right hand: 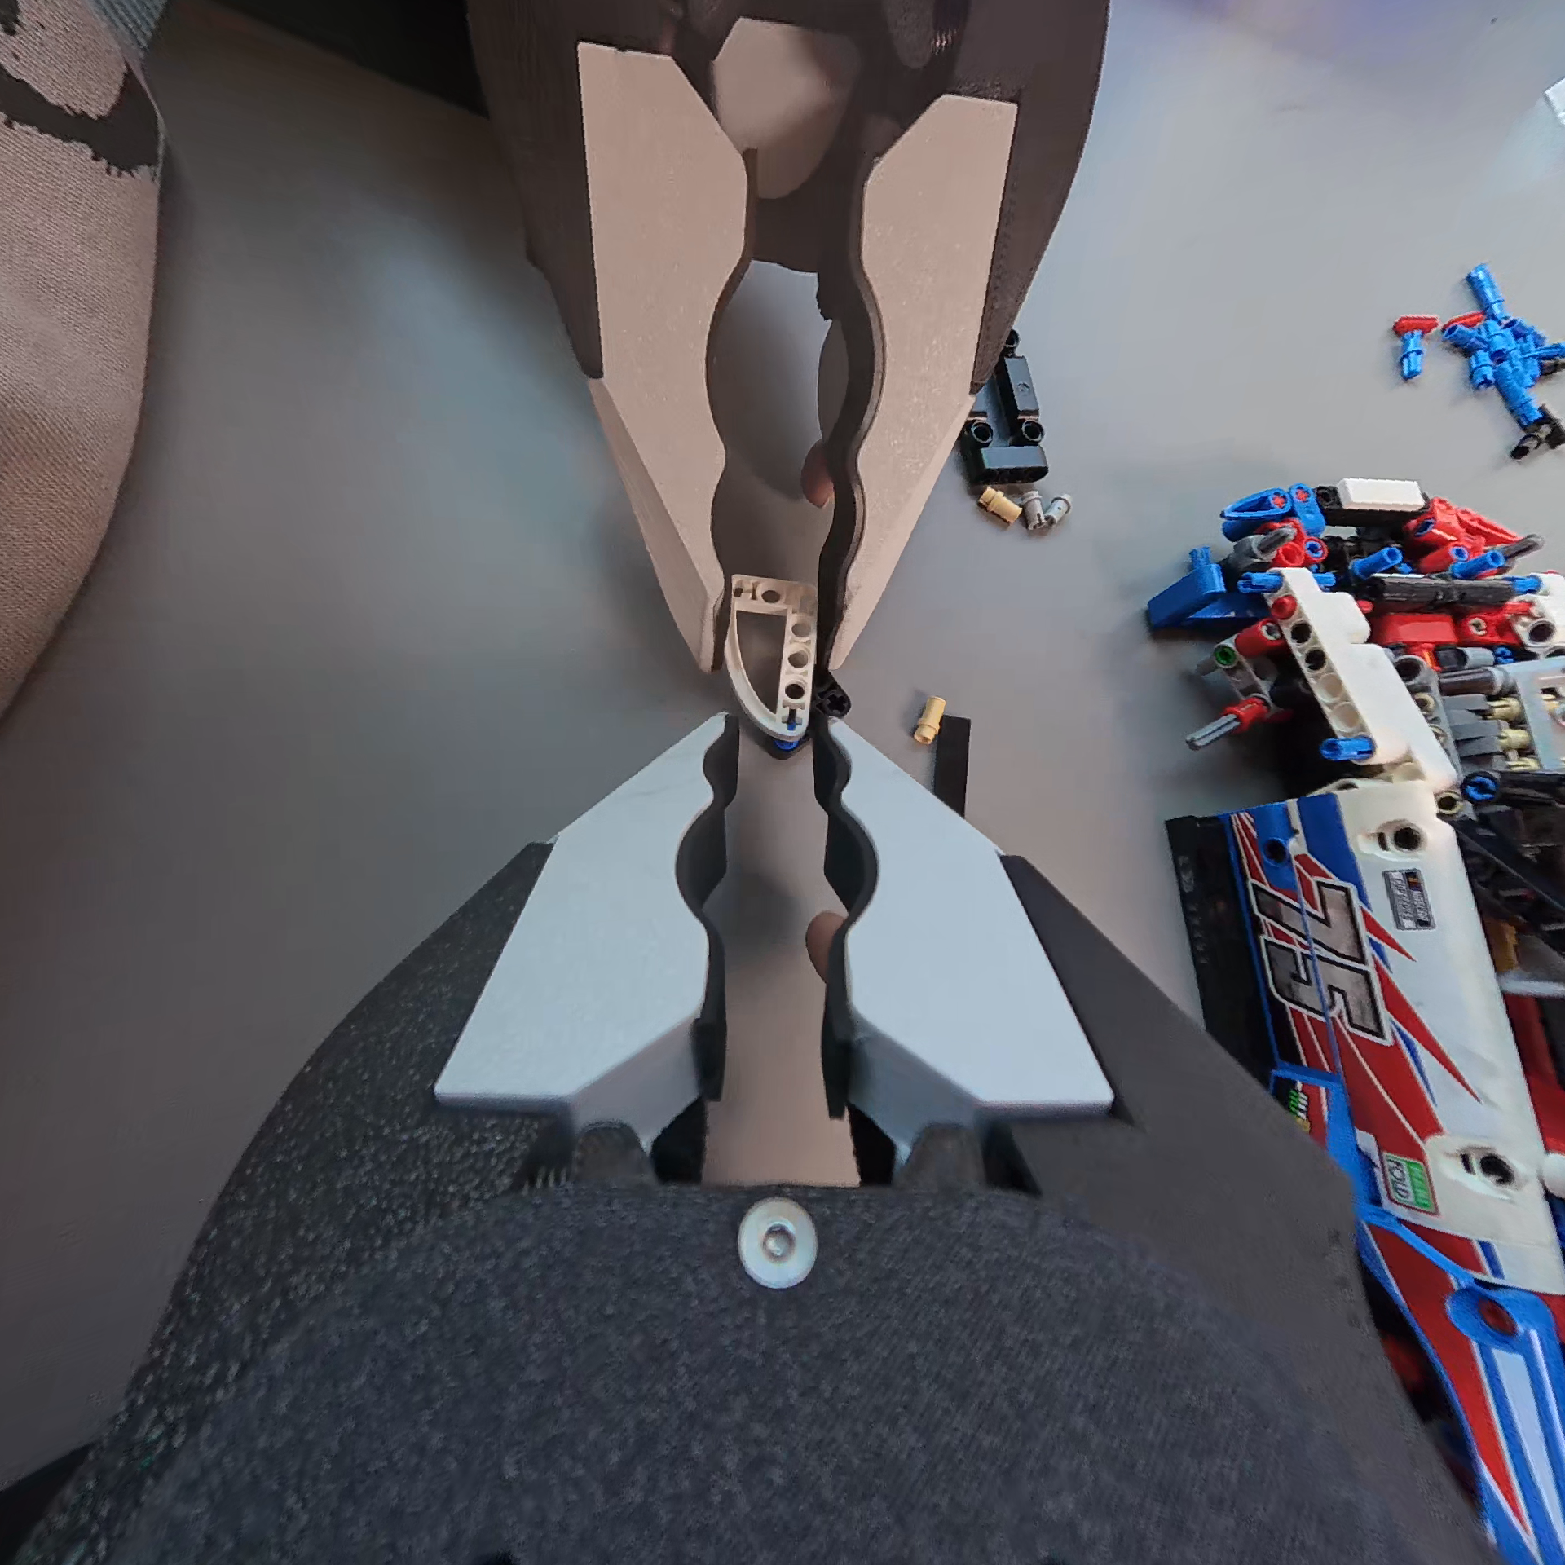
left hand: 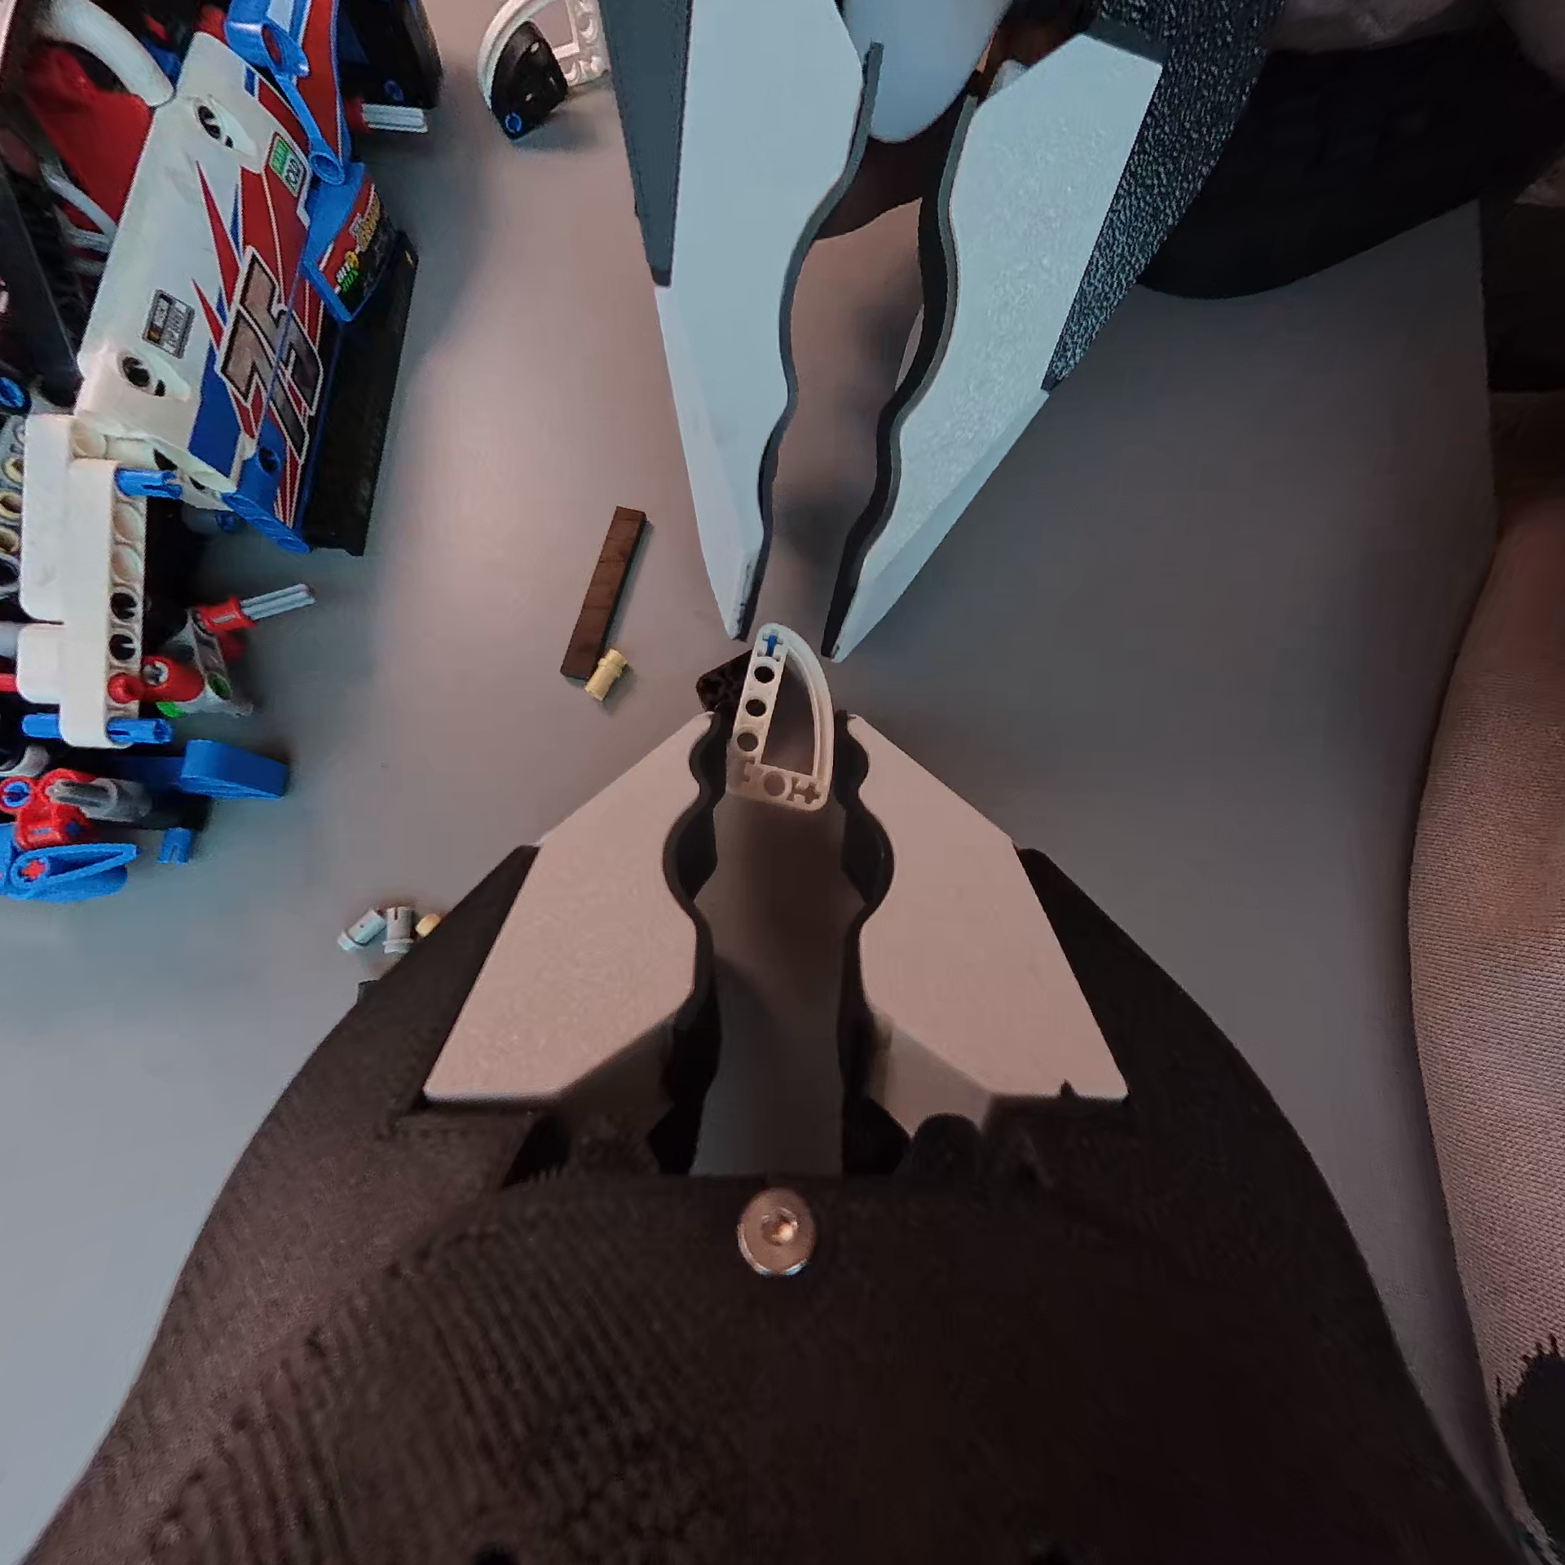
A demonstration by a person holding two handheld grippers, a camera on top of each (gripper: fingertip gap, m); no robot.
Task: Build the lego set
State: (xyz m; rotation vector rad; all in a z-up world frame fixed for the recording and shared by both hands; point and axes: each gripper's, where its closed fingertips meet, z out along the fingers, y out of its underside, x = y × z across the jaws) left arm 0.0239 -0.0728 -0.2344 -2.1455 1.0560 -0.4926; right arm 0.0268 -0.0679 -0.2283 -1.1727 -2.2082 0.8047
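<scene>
Left wrist view: left claw (left hand: 777, 743) pinches the white curved piece (left hand: 781, 727) at its tips; right claw (left hand: 786, 645) comes in from the far side, tips narrowly parted at the piece's top
Table (left hand: 1186, 593): car model (left hand: 212, 339) far left

Right wrist view: right claw (right hand: 777, 735) slightly apart around the piece's (right hand: 775, 656) blue-pinned end, contact unclear; left claw (right hand: 775, 644) grips its far end
Right side: car model (right hand: 1397, 931), blue pins (right hand: 1503, 356)

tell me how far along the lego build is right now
Mostly done: the car body already carries its white, red and blue panels. In hand: the left gripper clamps a white curved piece with a blue pin at its tip, and the right gripper meets that tip. Left: that piece is not yet on the car, and loose blue pins, a tan pin and a black strip lie unused.
</scene>
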